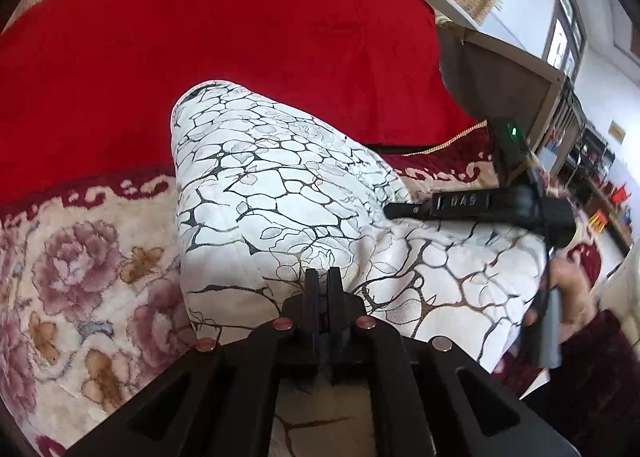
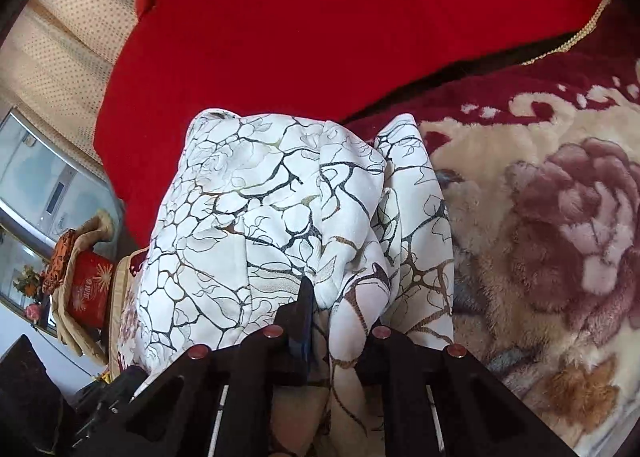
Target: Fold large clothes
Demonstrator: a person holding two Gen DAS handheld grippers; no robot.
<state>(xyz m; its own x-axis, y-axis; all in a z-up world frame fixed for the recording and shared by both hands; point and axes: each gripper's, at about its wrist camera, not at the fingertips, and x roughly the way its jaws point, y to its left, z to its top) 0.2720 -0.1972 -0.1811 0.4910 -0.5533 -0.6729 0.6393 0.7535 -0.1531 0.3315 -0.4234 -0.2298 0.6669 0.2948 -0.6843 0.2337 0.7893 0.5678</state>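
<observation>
Left wrist: both fingers pinch white garment (image 1: 288,193) near edge.

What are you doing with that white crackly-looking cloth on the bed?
A person is folding a big white garment with black vein-like lines, using a gripper in each hand. It lies on a flowered blanket beside a red cover. The left gripper has its jaws shut at the near edge of the cloth. The right gripper has its jaws pinched on a bunched fold of the same garment. The fold is under way, not finished.
</observation>
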